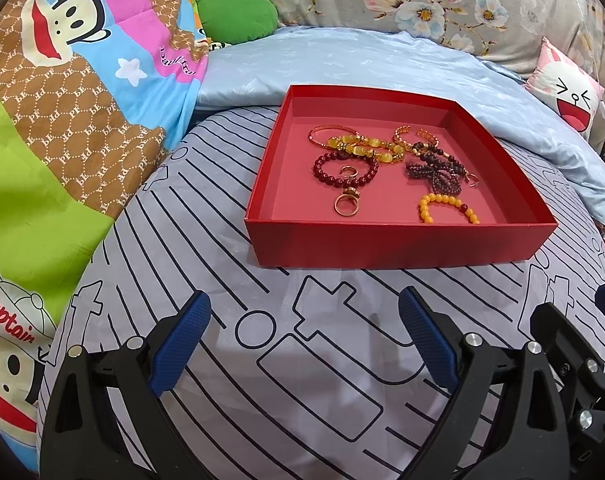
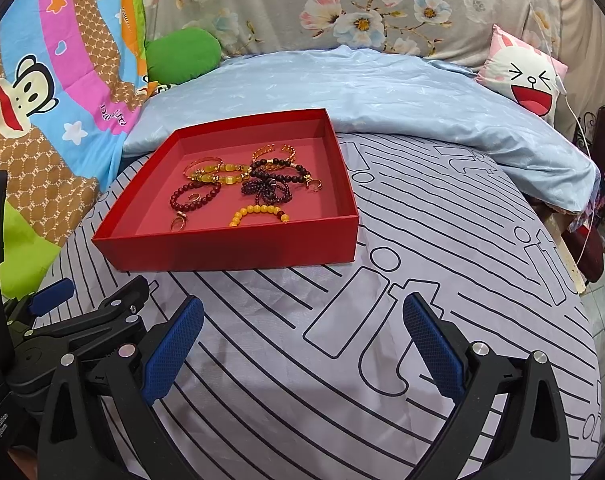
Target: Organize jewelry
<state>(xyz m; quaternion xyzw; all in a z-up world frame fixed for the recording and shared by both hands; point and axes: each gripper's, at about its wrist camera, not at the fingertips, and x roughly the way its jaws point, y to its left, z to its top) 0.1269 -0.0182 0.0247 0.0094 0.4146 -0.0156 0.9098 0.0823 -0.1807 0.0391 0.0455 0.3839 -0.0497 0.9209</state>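
A shallow red box rests on the striped grey bedsheet ahead of both grippers. Inside lie several pieces of jewelry: a dark red bead bracelet, yellow stone bracelets, a purple bead strand, an orange bead bracelet, gold bangles and a gold ring. My left gripper hangs open just short of the box with nothing between its fingers. My right gripper is open too, empty, right of the left one.
A cartoon monkey quilt is piled on the left. A light blue blanket lies behind the box, with a green cushion and a pink rabbit pillow beyond. The bed edge drops off at right.
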